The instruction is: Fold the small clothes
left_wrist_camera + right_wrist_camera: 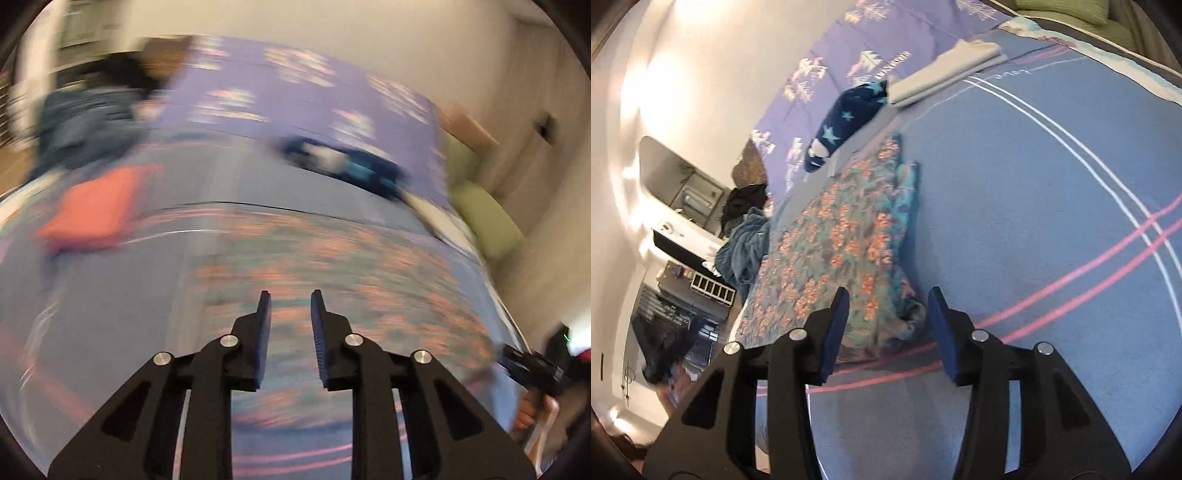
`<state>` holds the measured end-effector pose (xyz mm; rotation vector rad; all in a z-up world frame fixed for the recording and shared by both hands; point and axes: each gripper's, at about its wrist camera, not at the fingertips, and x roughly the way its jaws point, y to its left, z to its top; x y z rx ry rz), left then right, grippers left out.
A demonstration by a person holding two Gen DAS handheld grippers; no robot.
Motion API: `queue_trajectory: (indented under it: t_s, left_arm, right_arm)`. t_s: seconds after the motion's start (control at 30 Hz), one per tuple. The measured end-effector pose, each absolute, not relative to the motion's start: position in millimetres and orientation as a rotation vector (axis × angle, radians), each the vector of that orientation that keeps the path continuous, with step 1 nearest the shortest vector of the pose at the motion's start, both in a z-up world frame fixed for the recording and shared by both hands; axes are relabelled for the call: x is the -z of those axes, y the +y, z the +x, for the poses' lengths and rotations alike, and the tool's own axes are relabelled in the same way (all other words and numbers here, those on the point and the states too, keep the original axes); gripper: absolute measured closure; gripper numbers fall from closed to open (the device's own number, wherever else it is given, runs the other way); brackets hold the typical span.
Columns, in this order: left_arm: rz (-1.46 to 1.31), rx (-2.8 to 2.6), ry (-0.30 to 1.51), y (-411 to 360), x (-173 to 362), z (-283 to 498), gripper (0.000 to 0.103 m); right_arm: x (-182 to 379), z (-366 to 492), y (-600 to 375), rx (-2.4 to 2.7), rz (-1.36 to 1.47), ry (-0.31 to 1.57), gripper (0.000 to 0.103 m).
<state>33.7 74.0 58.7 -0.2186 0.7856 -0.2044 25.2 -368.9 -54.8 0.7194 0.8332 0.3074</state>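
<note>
A floral garment in teal and orange [846,236] lies spread flat on the blue blanket [1034,206]. It also shows, blurred by motion, in the left wrist view [332,266]. My left gripper [291,295] is open and empty, hovering above the garment. My right gripper [889,295] is open and empty, just above the garment's near crumpled edge. The right gripper also shows at the right edge of the left wrist view [532,365].
A dark blue star-print garment [846,122] and a folded white cloth [945,70] lie at the far side. A folded coral cloth [96,206] sits left. A pile of blue clothes [746,247] lies at the bed's edge. A green pillow [484,218] lies by the wall.
</note>
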Motion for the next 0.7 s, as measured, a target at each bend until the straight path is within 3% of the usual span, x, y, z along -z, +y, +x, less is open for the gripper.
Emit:
queue_trajectory:
  t_s: [0.1, 0.2, 0.3, 0.37, 0.53, 0.67, 0.7]
  left_arm:
    - [-0.076, 0.381, 0.849, -16, -54, 70, 0.081]
    - [0.074, 0.533, 0.909, -104, -46, 96, 0.062]
    - [0.256, 0.605, 0.947, -187, -33, 119, 0.061]
    - [0.366, 0.619, 0.994, -233, -15, 132, 0.054]
    - [0.493, 0.564, 1.172, -298, 30, 158, 0.051]
    - [0.613, 0.518, 1.137, -321, 43, 160, 0.046]
    - [0.621, 0.519, 1.129, -325, 41, 160, 0.056]
  right_arm:
    - [51, 21, -367, -0.333, 0.665, 0.775, 0.057]
    - [55, 18, -366, -0.386, 0.629, 0.775, 0.053]
    - [67, 15, -368, -0.417, 0.637, 0.803, 0.052]
    - [76, 17, -371, -0.435, 0.665, 0.815, 0.054]
    - [76, 15, -374, -0.518, 0.674, 0.802, 0.051]
    - [75, 16, -371, -0.557, 0.647, 0.806, 0.051]
    - [75, 15, -372, -0.562, 0.653, 0.803, 0.051]
